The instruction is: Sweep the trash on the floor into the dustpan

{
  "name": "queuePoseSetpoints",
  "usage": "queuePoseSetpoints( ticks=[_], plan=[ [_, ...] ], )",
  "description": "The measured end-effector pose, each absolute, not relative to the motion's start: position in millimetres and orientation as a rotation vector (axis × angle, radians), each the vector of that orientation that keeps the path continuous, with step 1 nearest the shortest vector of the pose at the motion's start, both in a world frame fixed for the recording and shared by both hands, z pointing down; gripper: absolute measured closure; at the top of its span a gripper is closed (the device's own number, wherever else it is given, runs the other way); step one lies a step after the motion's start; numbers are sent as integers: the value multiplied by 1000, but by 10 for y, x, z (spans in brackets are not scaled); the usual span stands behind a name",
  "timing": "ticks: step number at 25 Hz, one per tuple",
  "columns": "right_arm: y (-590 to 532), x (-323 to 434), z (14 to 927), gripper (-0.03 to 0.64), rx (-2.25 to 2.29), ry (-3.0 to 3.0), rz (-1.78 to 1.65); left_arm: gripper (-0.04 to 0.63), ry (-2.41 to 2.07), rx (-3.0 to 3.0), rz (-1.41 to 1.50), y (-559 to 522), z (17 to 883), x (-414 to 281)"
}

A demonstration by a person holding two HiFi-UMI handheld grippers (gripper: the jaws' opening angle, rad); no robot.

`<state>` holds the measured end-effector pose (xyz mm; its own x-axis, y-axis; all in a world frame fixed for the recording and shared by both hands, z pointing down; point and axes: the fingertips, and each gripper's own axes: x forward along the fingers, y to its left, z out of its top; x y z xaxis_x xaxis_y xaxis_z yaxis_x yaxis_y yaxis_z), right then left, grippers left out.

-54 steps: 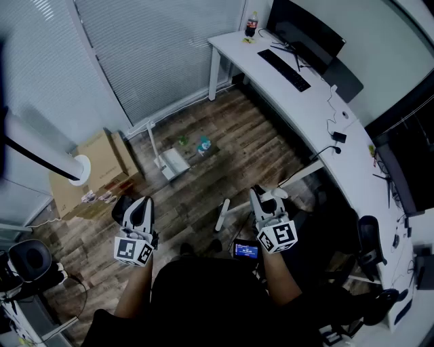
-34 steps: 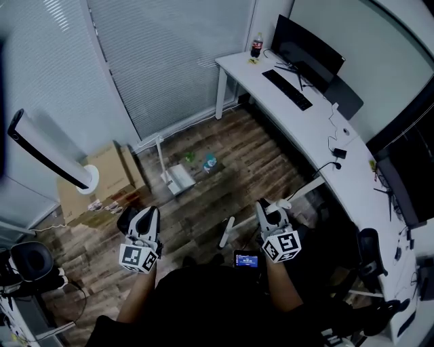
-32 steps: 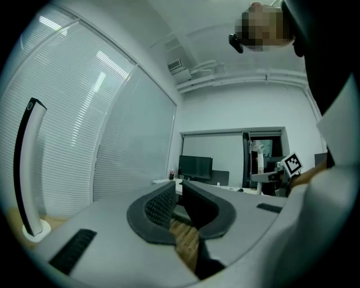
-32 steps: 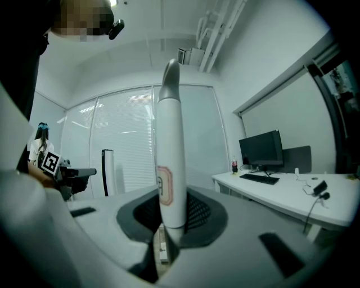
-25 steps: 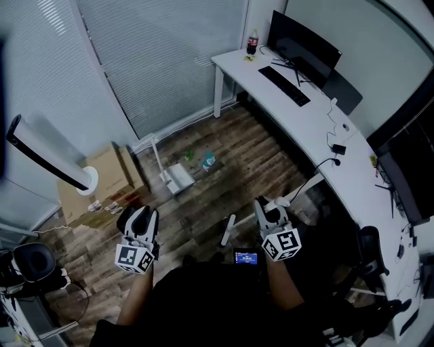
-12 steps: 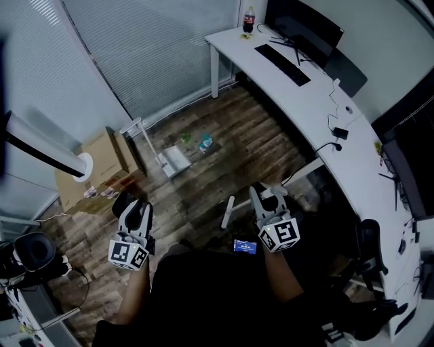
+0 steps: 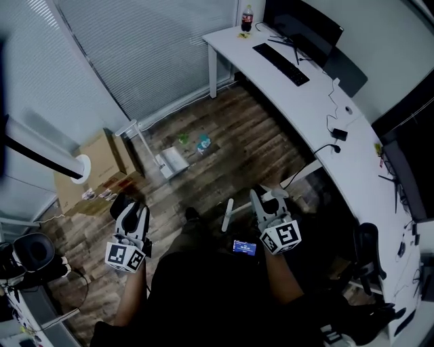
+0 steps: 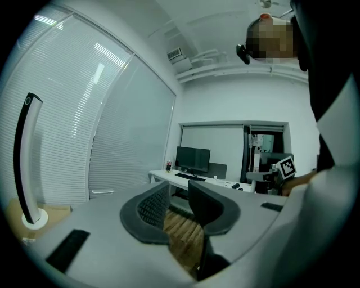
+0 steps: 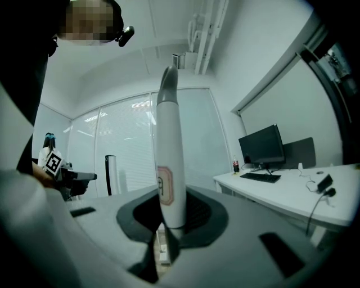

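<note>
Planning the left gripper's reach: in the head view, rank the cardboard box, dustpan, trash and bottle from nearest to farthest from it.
1. The cardboard box, just ahead-left of the left gripper.
2. The dustpan, ahead and to the right.
3. The trash, just beyond the dustpan.
4. The bottle, on the far corner of the desk.

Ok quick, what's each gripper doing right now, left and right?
Left gripper: open, nothing between its jaws.
Right gripper: closed on the white broom handle.
</note>
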<state>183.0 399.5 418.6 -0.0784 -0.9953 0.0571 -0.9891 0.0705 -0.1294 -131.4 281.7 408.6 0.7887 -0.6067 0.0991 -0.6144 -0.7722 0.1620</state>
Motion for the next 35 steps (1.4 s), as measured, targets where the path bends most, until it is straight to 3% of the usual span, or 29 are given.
queuePoseSetpoints(
  ticks=[11,23,35],
  plan=[
    [3899,2253,4277,564,-2232,2121,-266,491,-874,2808,47,2227,4237,-932],
    [3028,2729,4192,563,-2349,2046,-270,472,-751,2843,75,1107,4178,-398],
    [1879,3018,4017,565,-2369,2093,-229,451,-863,2806,48,-174,4262,-740]
  ],
)
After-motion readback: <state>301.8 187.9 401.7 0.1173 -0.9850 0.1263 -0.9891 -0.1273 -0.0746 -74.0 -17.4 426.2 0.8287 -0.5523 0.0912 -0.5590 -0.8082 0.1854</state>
